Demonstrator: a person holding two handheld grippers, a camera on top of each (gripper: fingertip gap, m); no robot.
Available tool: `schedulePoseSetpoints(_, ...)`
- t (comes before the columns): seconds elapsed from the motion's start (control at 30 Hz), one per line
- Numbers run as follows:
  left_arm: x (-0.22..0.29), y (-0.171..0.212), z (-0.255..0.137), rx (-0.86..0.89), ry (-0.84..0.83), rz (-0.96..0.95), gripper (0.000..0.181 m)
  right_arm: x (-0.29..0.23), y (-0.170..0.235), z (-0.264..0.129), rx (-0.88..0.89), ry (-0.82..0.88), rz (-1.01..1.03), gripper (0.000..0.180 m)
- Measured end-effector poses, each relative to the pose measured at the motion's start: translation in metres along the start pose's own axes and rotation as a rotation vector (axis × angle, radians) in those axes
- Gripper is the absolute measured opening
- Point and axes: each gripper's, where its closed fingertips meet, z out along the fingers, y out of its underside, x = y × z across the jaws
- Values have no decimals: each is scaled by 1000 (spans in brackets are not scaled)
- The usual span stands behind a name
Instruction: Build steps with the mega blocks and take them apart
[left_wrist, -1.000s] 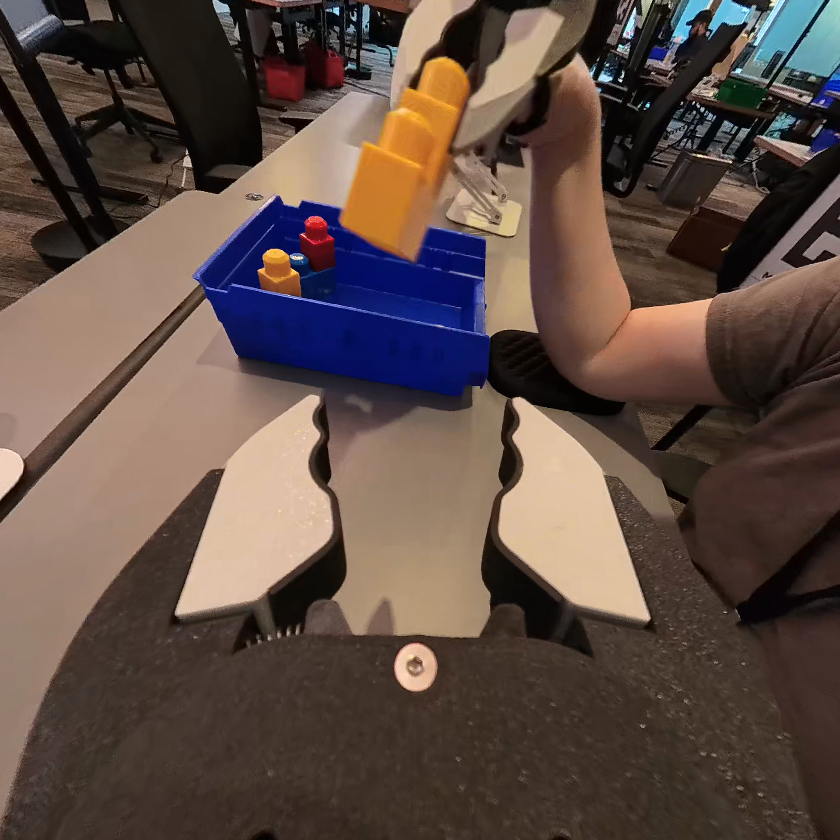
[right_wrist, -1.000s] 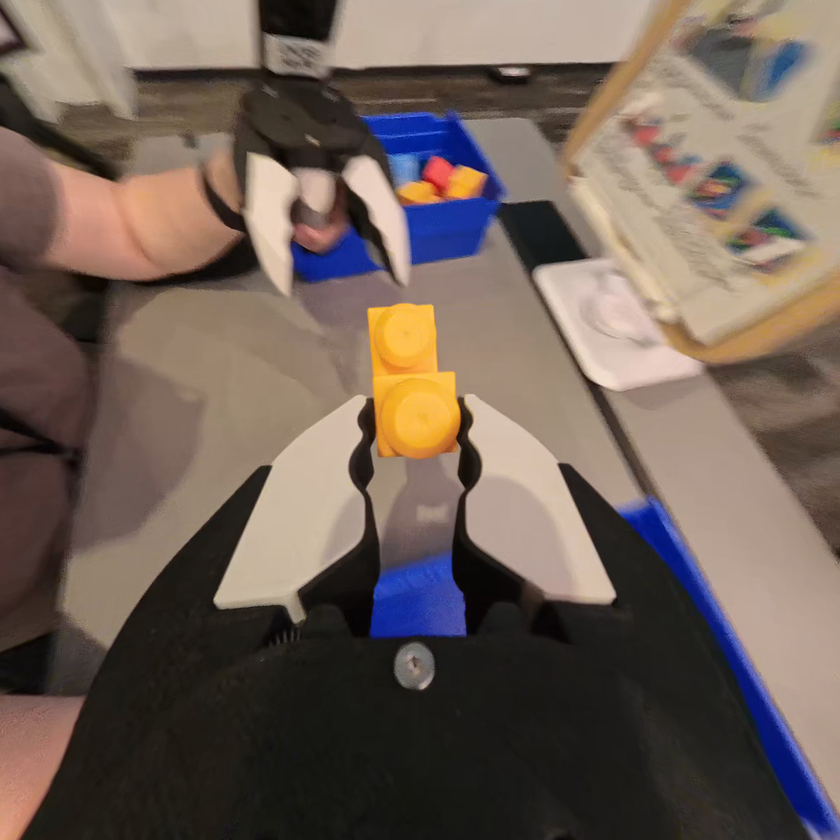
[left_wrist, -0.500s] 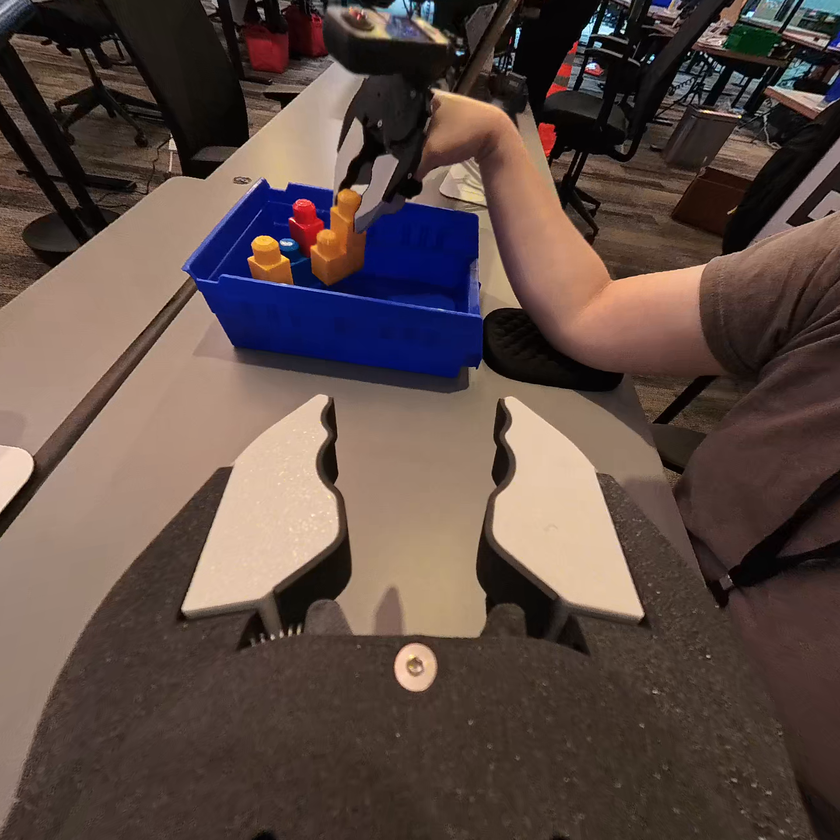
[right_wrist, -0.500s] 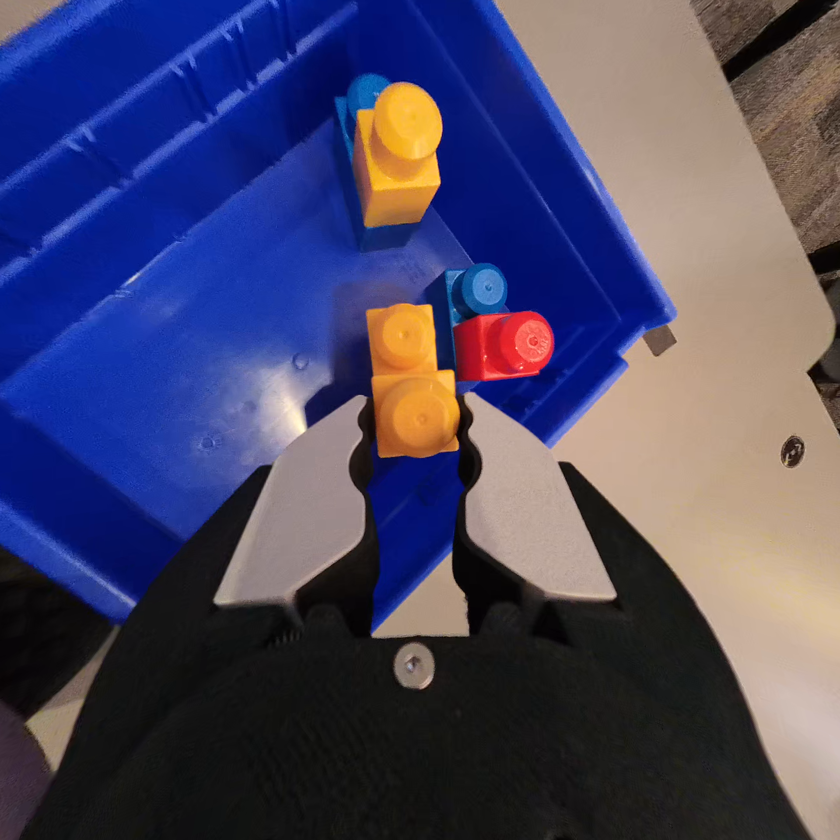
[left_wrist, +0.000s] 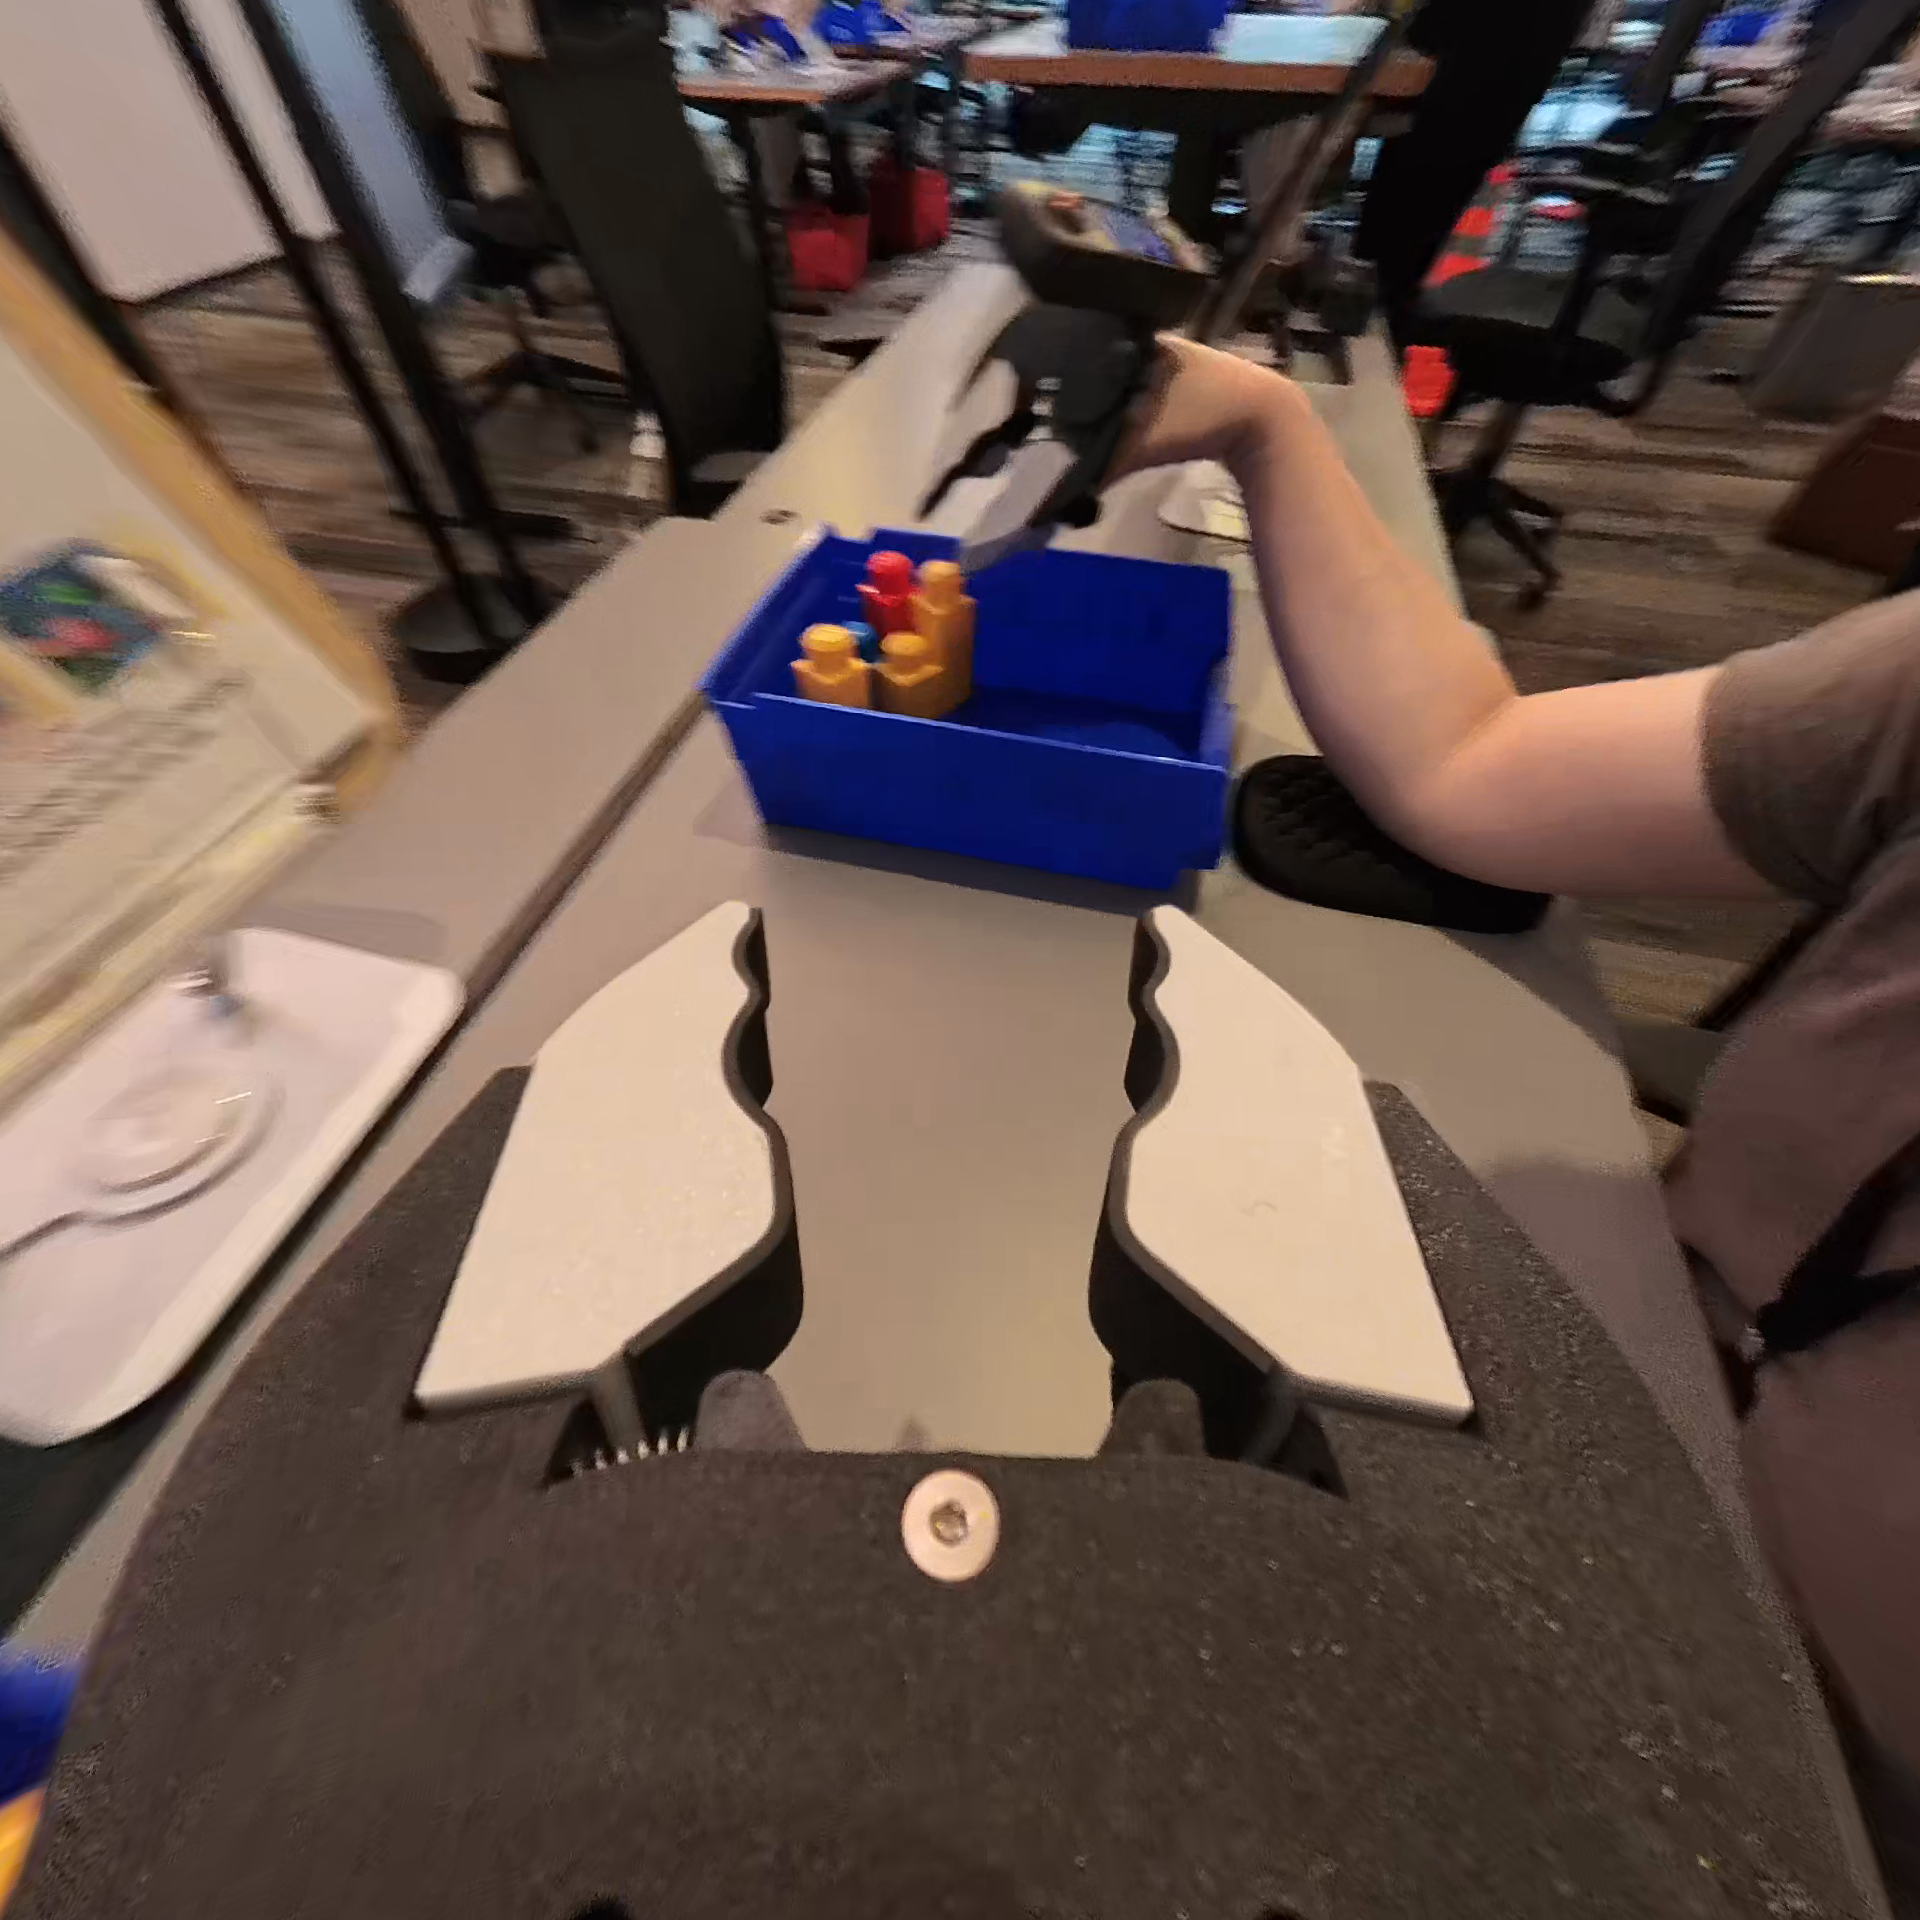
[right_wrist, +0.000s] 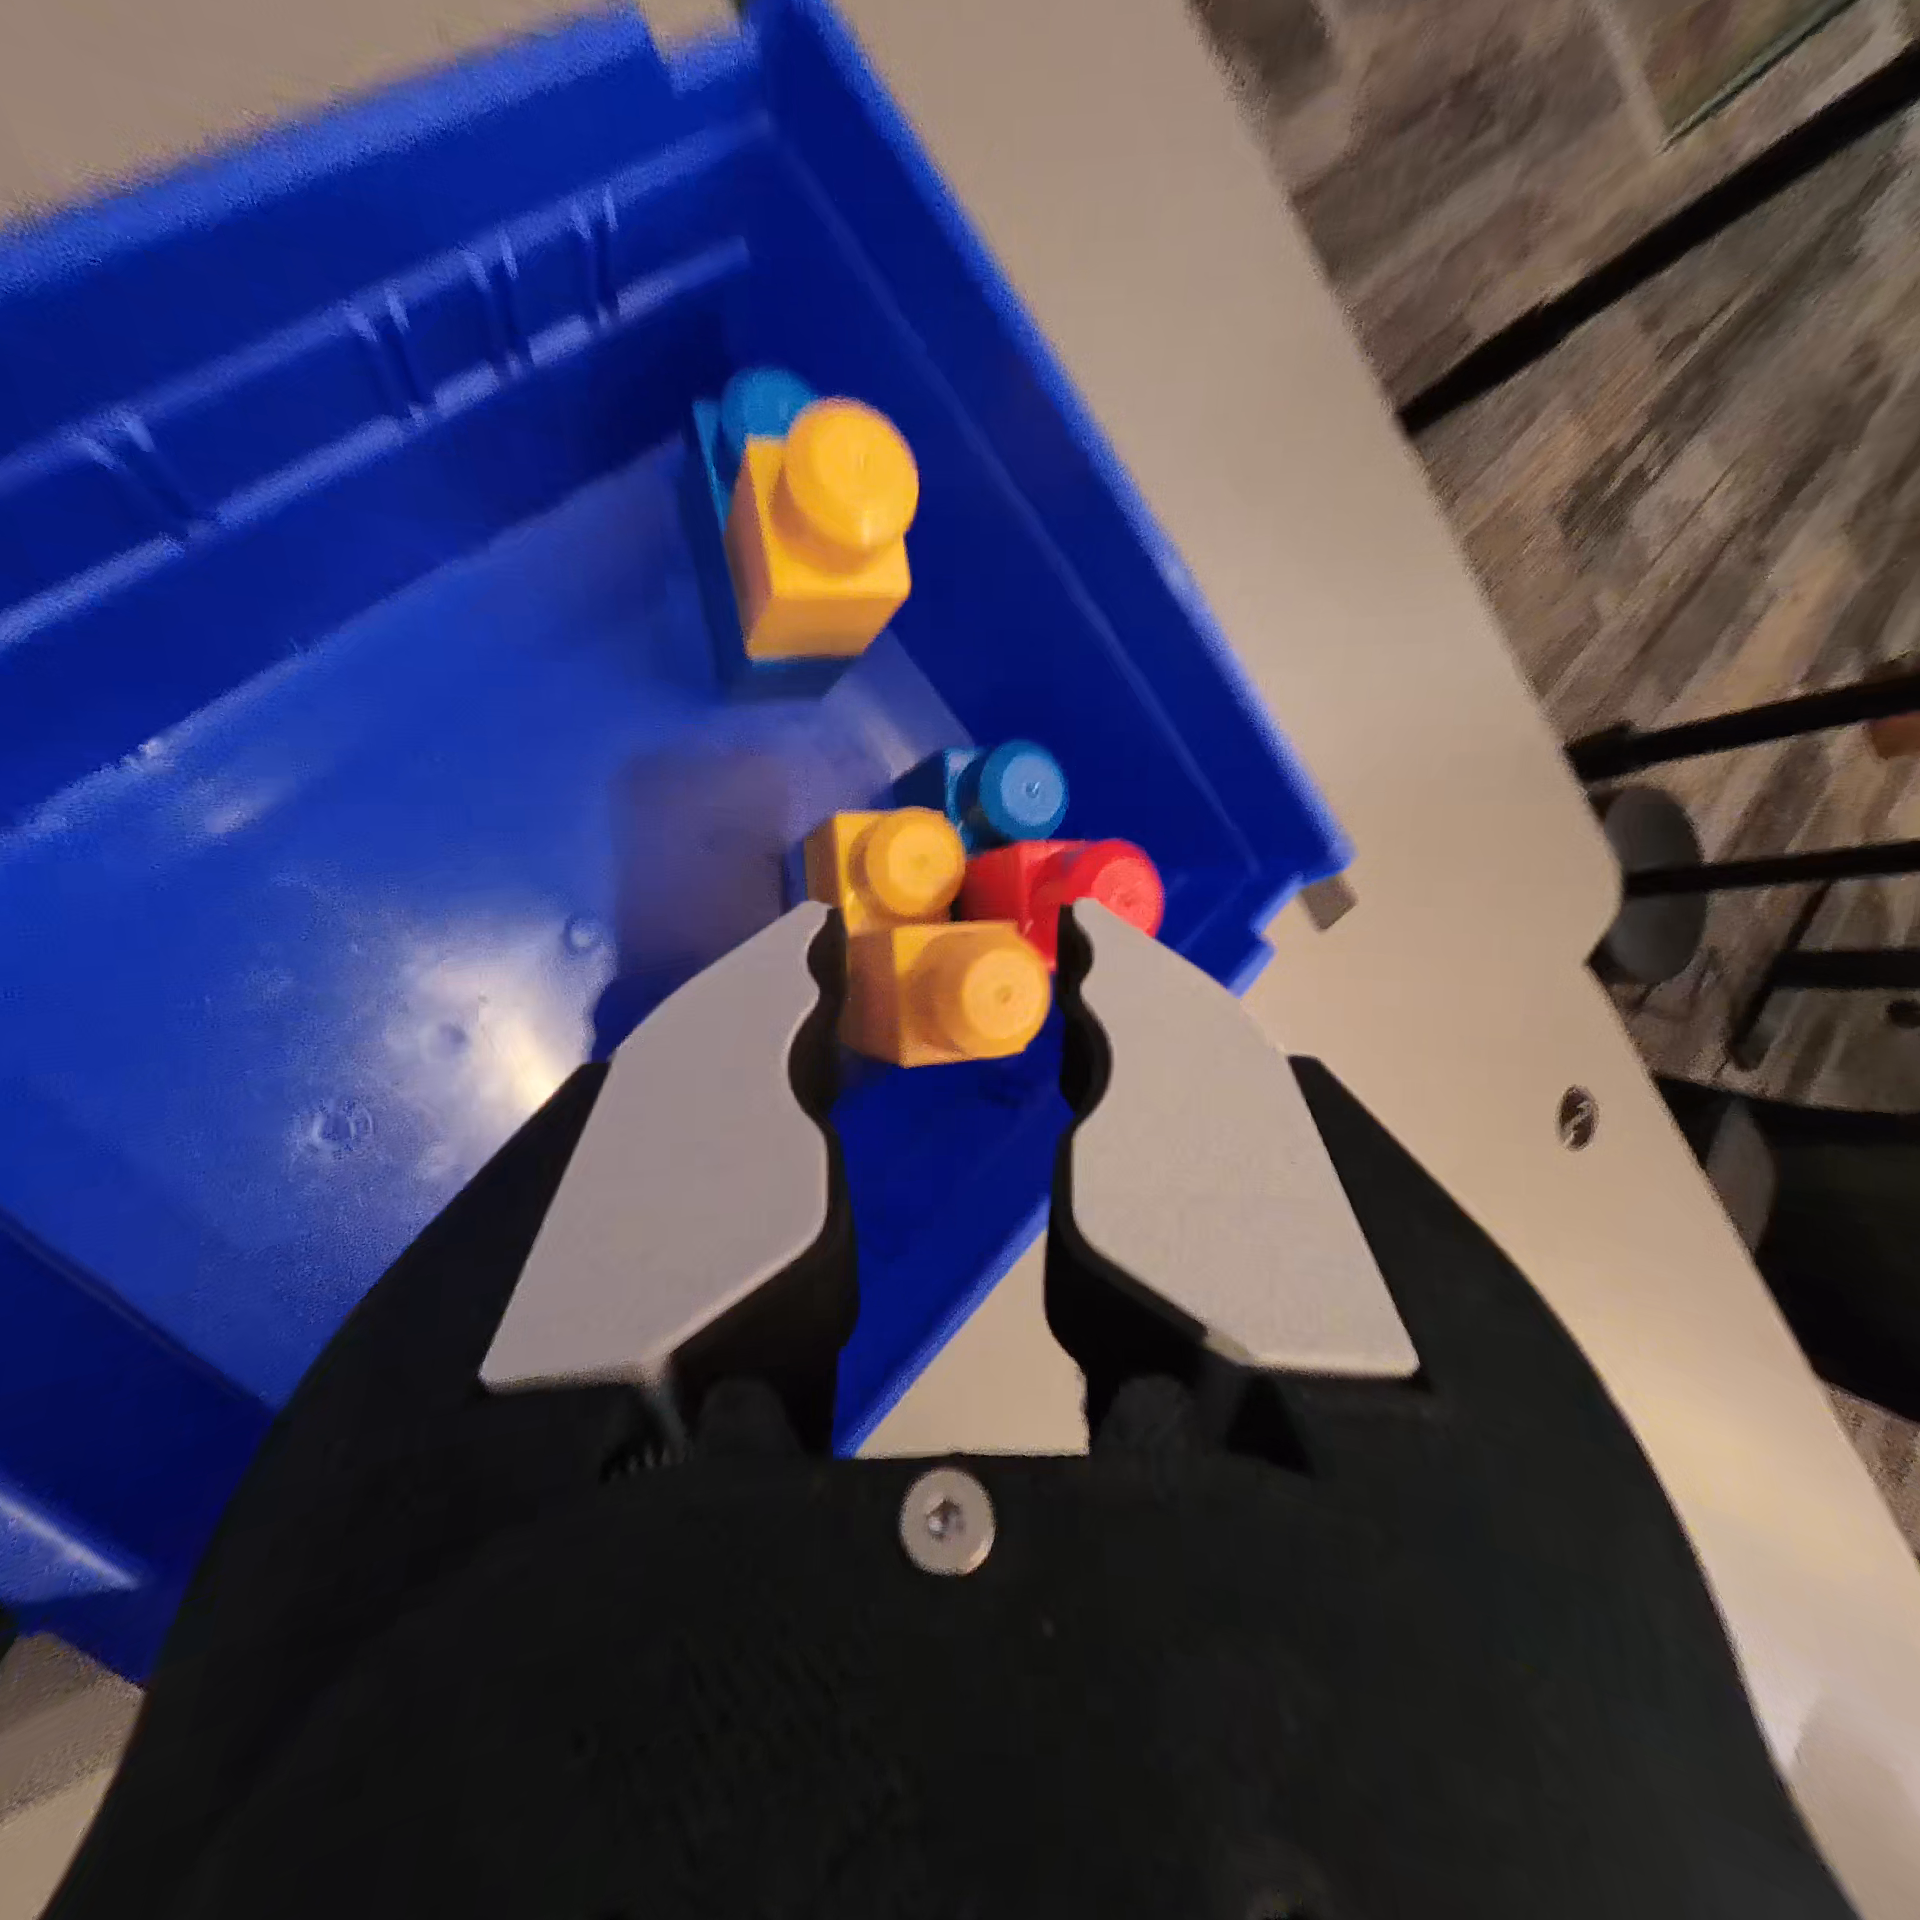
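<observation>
At frame centre, the left gripper (left_wrist: 948, 1023) gapes empty over the grey tabletop (left_wrist: 935, 1195). Beyond, the right gripper (right_wrist: 943, 961), fingers parted, straddles a stepped orange plastic block (right_wrist: 935, 951) inside the blue plastic bin (right_wrist: 312, 831), beside red (right_wrist: 1070, 883) and blue blocks (right_wrist: 1013, 795).

— Where's the left camera looking?
— Low over the grey table (left_wrist: 935, 1039), level, facing the blue bin (left_wrist: 987, 800) from well back.
— And the right?
— Close above, tilted down into that same bin (right_wrist: 312, 727).
</observation>
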Motion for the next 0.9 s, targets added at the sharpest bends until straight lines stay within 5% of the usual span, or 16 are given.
schedulePoseSetpoints(0.1,-38,3,-58,-46,-253,0,64,5,-28,-24,112,53,11,40)
schedulePoseSetpoints(0.33,-118,106,-169,-504,-742,-19,57,-2,-93,-66,376,67,63,39)
schedulePoseSetpoints(0.63,-161,231,-159,-838,-627,-187,72,-26,-109,-49,322,27,-38,40)
schedulePoseSetpoints(0.9,-185,254,-140,-809,-634,-237,69,-35,-105,-33,247,-3,-78,40)
